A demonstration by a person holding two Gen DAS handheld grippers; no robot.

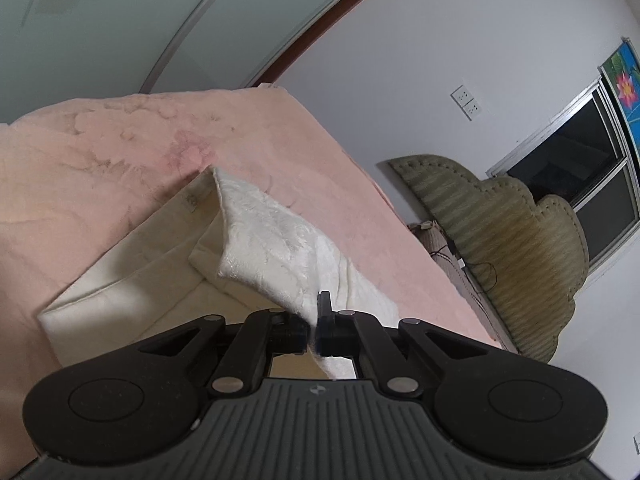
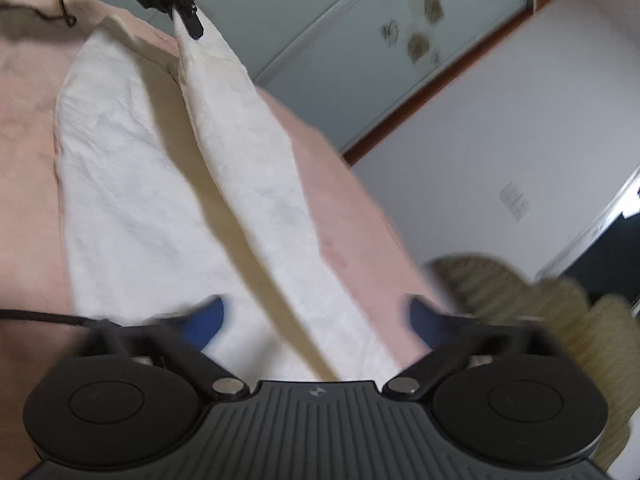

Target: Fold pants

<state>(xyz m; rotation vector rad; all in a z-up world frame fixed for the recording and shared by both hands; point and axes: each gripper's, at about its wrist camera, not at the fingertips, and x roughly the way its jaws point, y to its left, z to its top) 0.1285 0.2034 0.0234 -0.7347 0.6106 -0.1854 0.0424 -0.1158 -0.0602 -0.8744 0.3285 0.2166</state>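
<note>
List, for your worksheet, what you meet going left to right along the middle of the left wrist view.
Pink blanket → white pants → green headboard → dark window.

A pink blanket (image 1: 120,168) covers the bed. A white wall (image 1: 420,80) stands at the far right, carrying two wall sockets (image 1: 466,103). An olive padded headboard (image 1: 504,248) leans against it. A dark window (image 1: 576,160) sits further right, beside a floral curtain (image 1: 624,88). Frosted sliding doors (image 2: 400,40) with a brown frame stand far left.
</note>
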